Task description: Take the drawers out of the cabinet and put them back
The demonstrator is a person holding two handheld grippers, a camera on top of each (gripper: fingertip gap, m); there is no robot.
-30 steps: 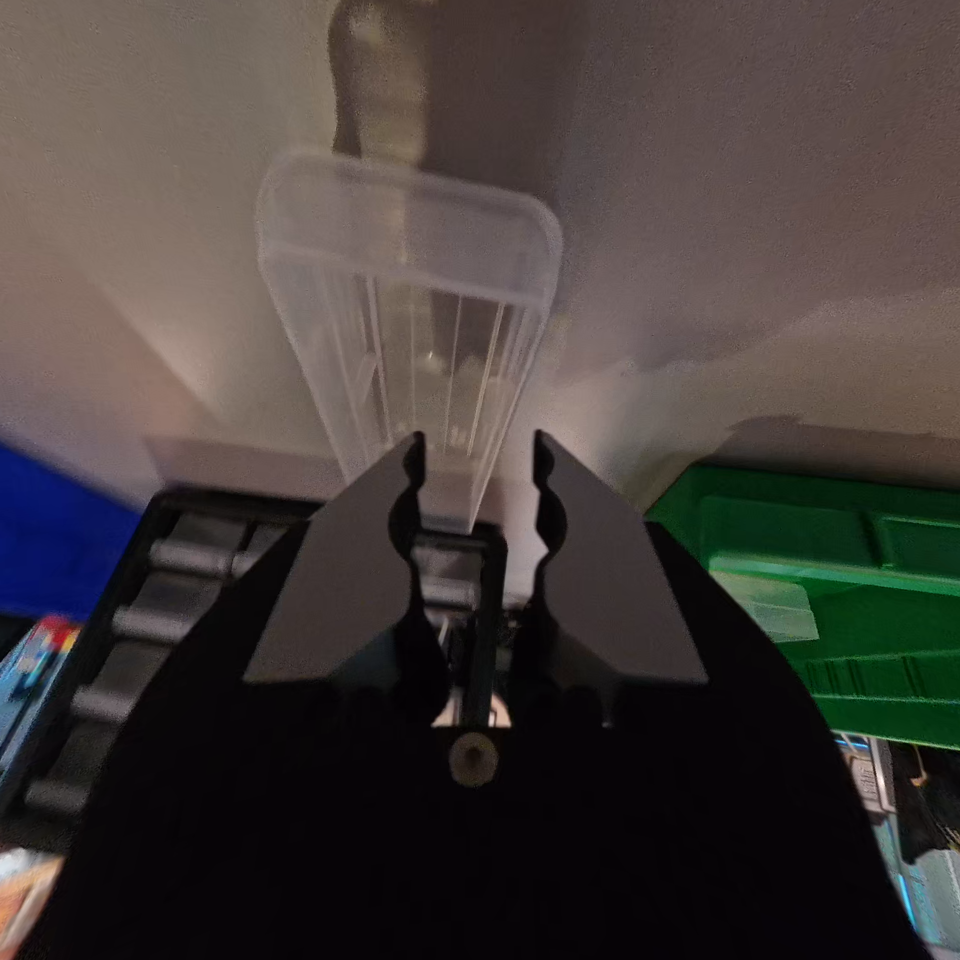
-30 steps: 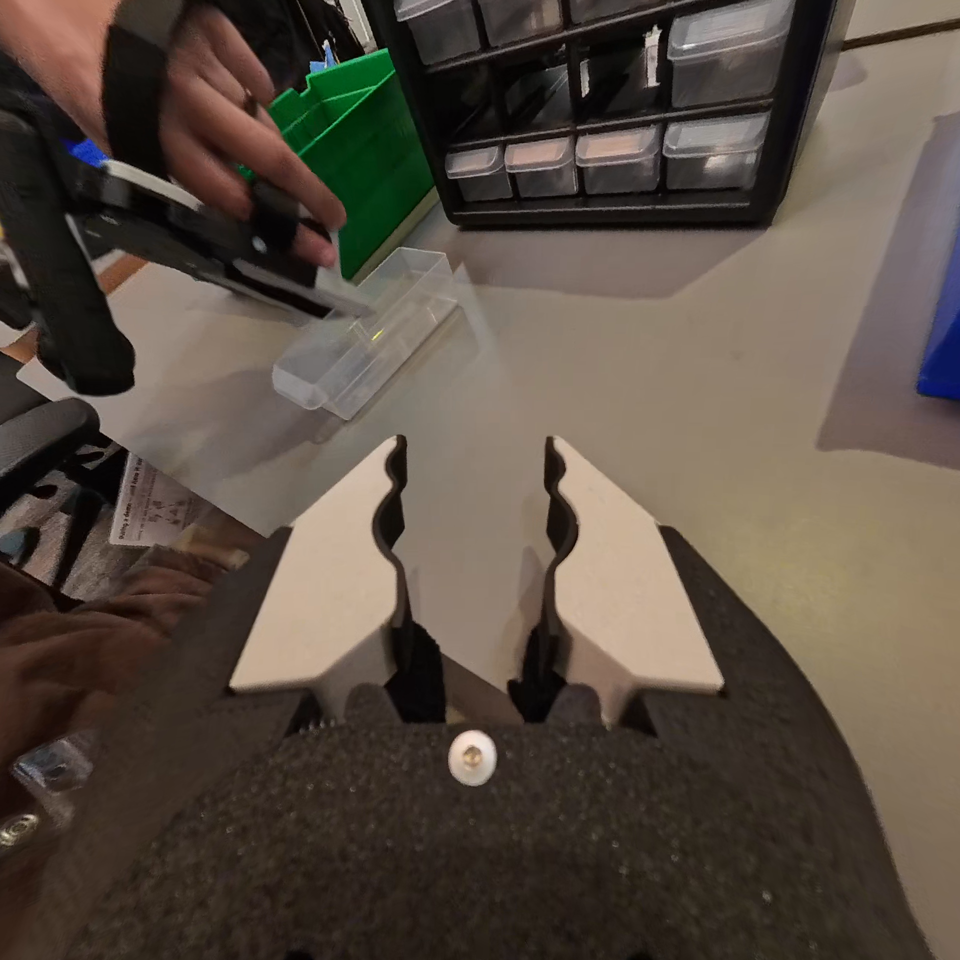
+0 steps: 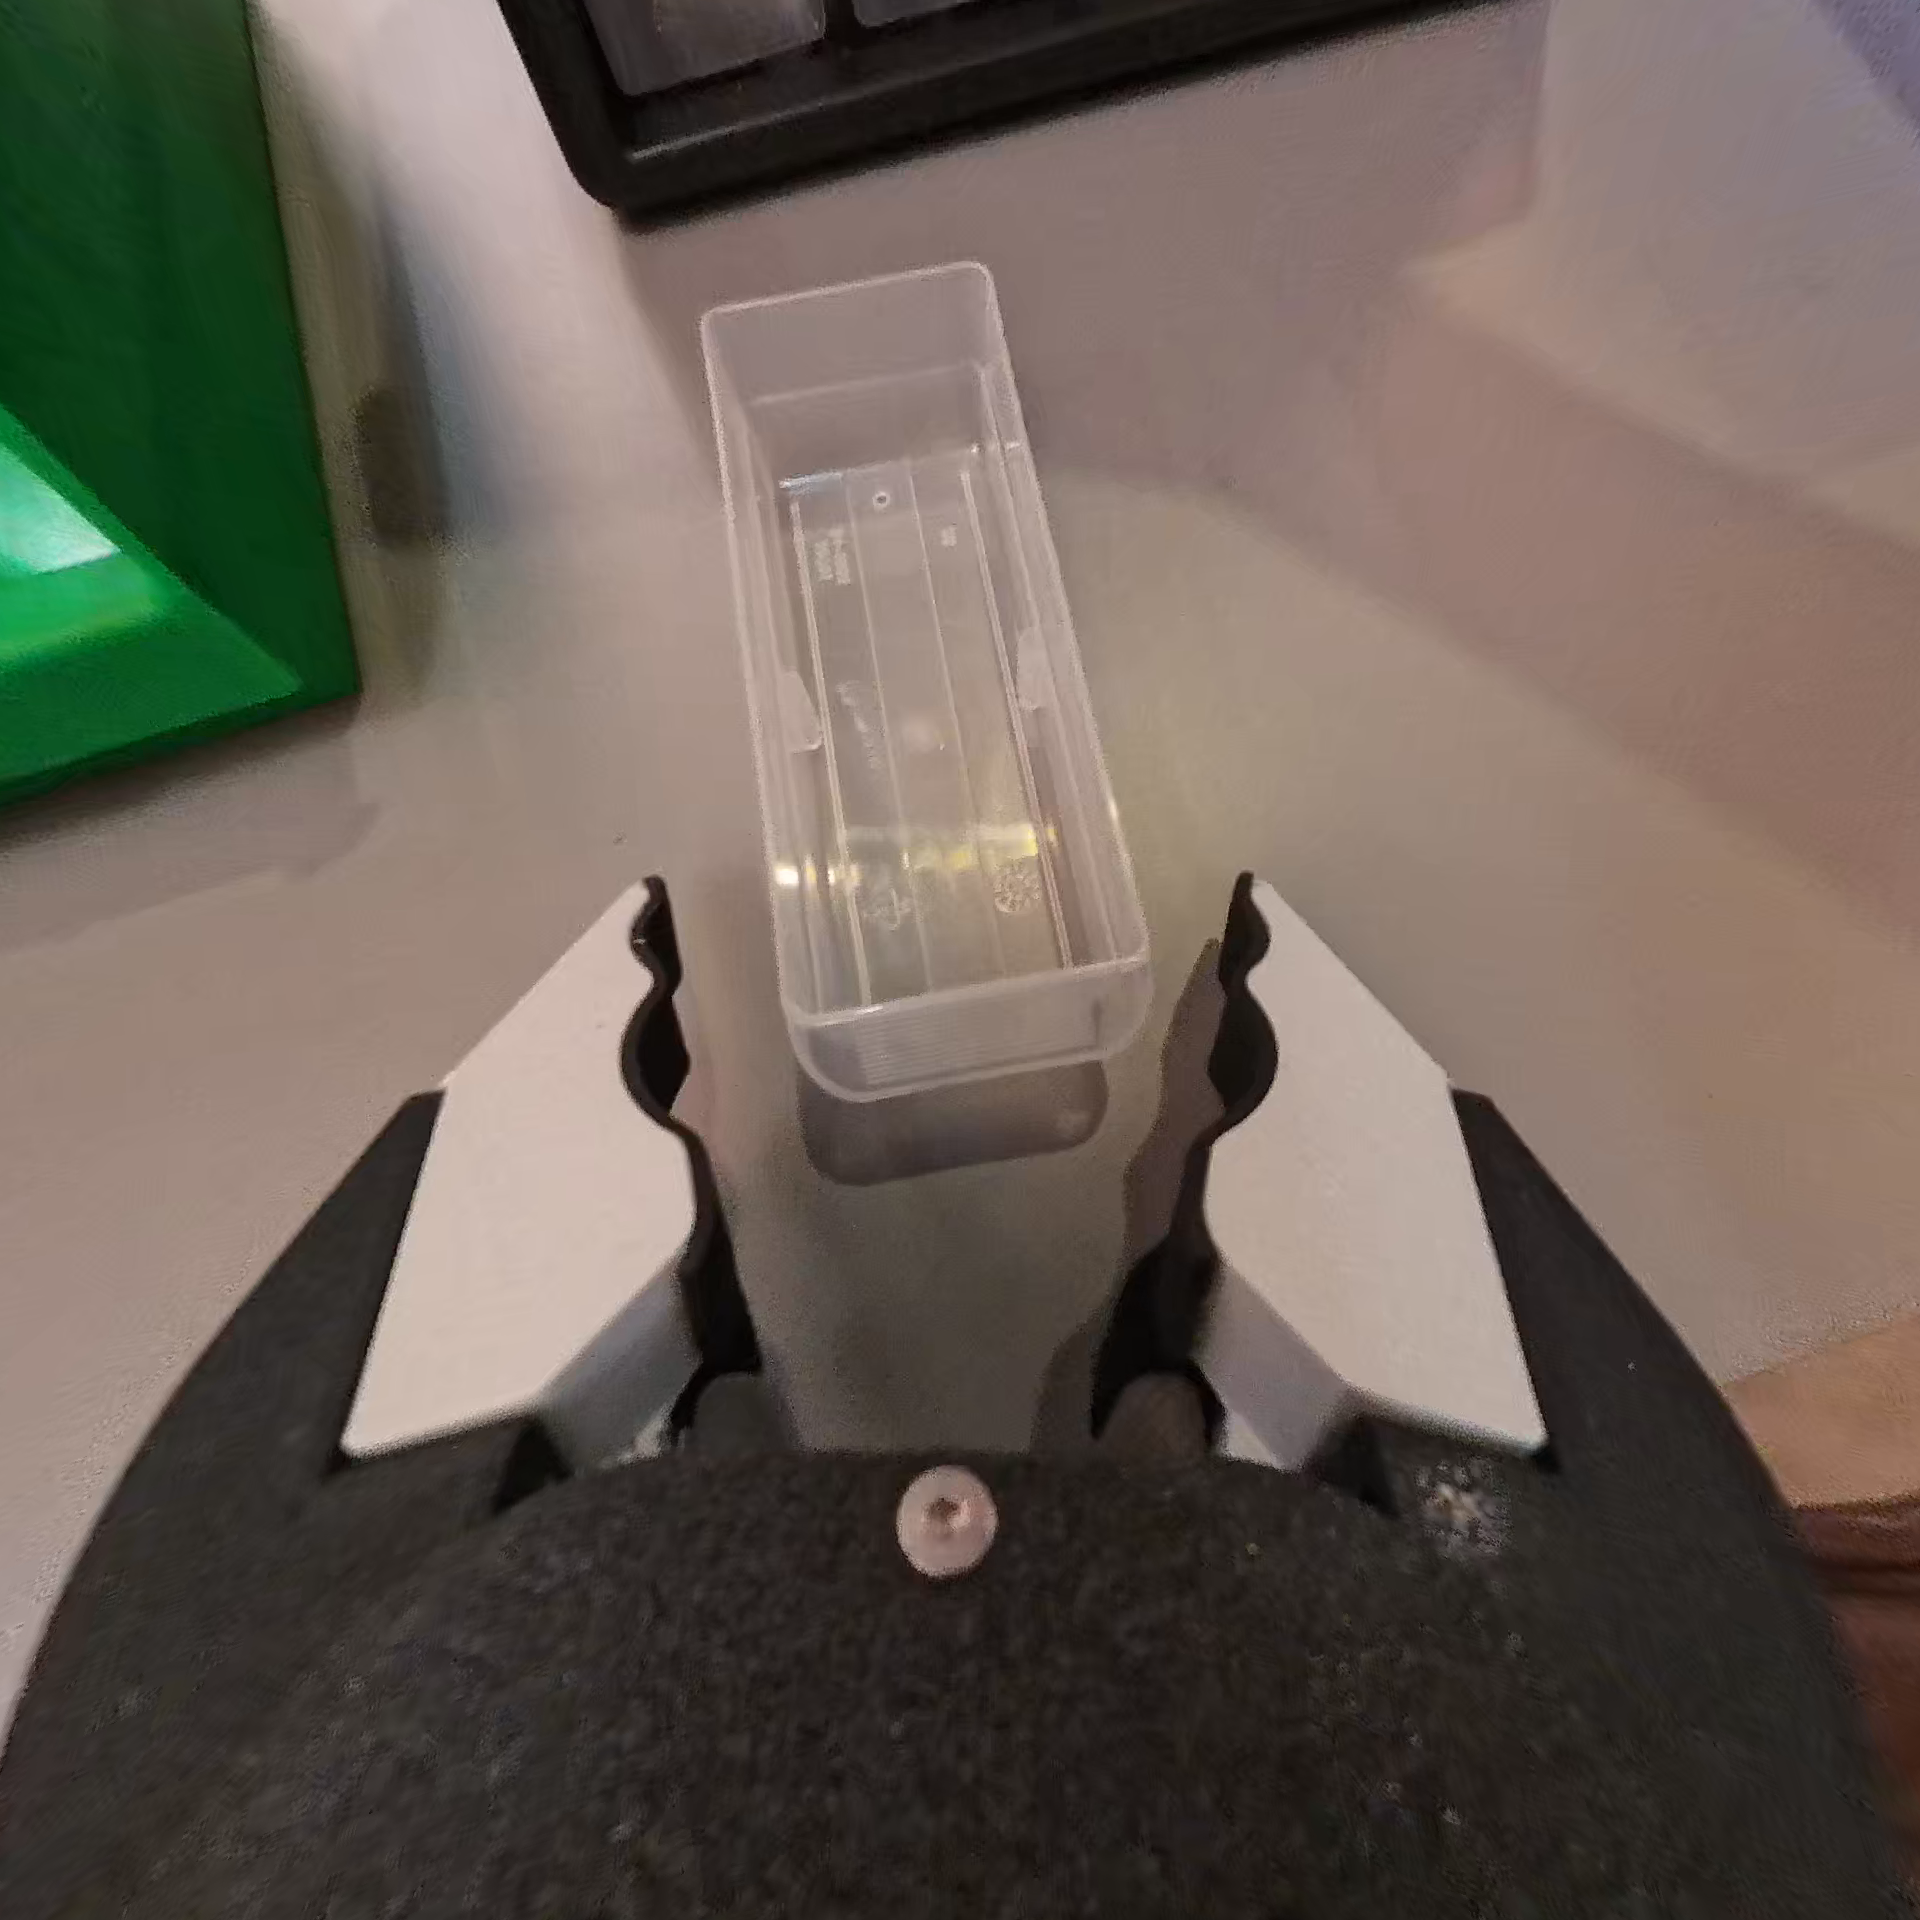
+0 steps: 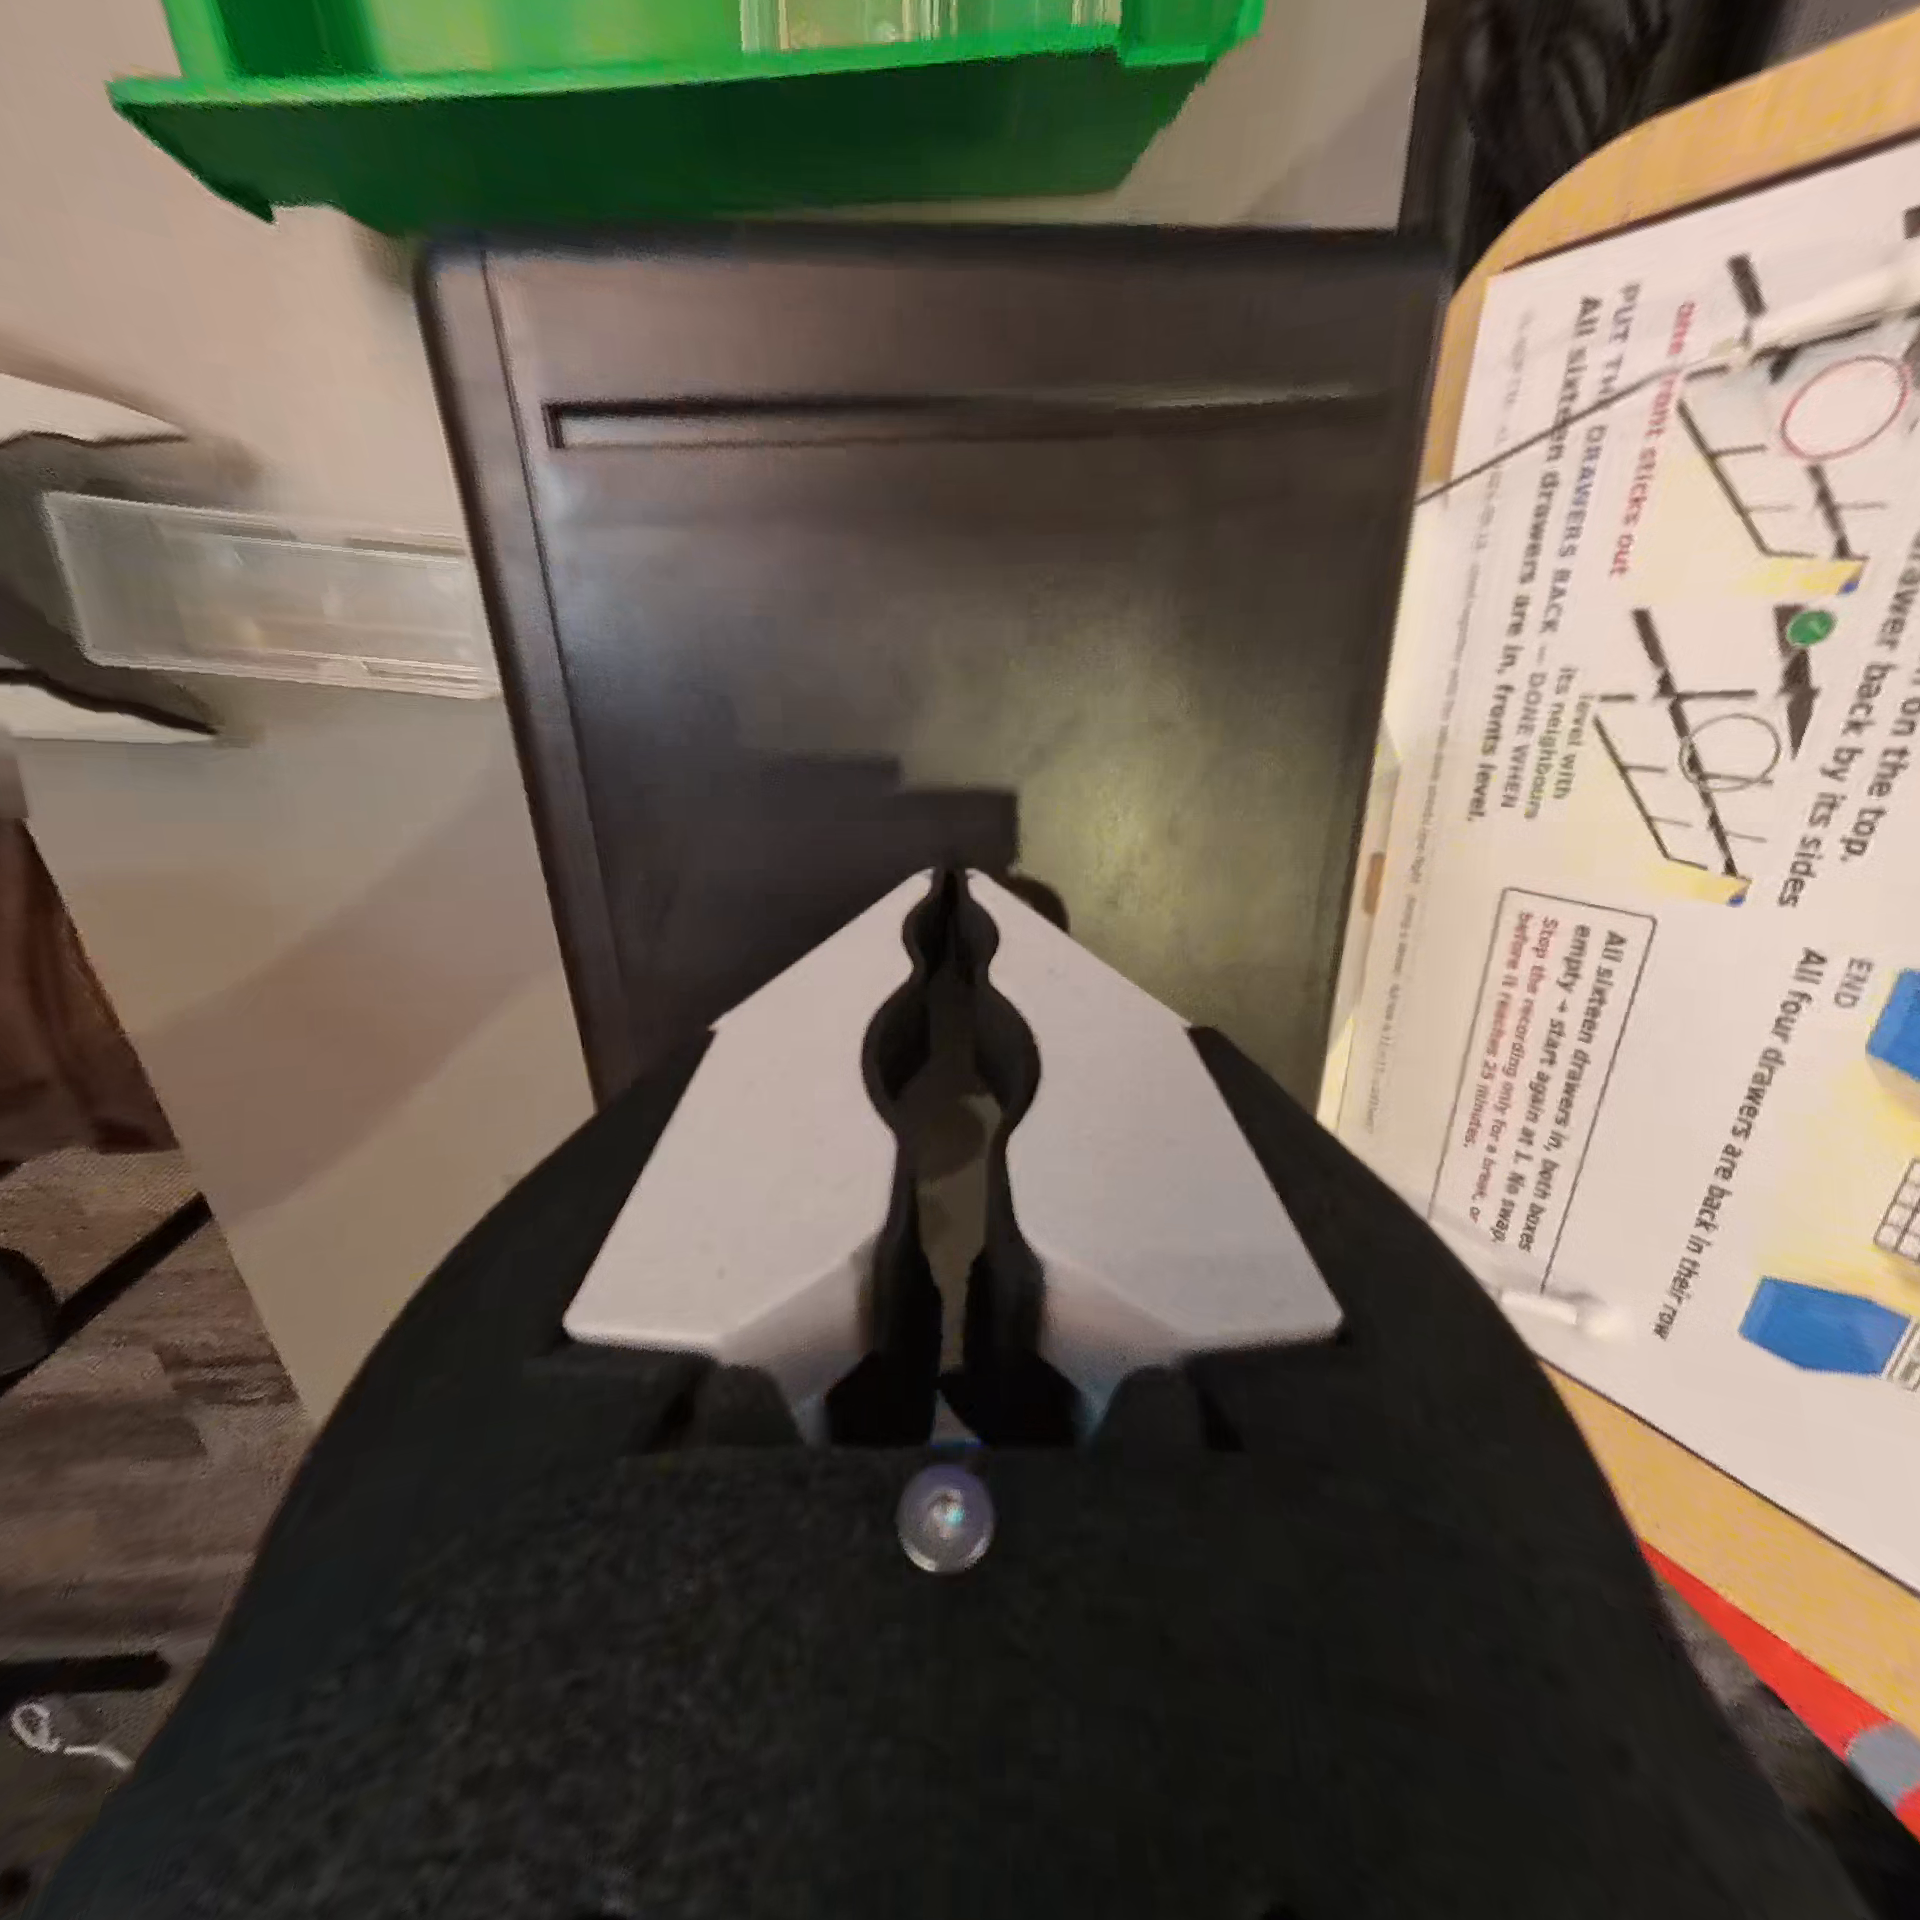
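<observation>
Workroom or lab setting, likely a data-recording station. Pale table [image 3: 1351,623] carrying black parts cabinet [image 4: 935,582], green plastic bin [image 3: 135,416], printed instruction sheet [image 4: 1662,831] on wooden board.

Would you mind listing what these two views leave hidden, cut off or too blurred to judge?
- Cabinet, left wrist view: cut off by the top edge, so the empty slot is out of sight.
- Cabinet, right wrist view: only a plain dark panel faces the camera; no drawer fronts show.
- Clear drawer, right wrist view: motion-blurred; what holds it is unclear.
- Green bin, right wrist view: cropped by the top edge, its contents unreadable.
- Right gripper: whether the tips touch the panel cannot be told.
</observation>
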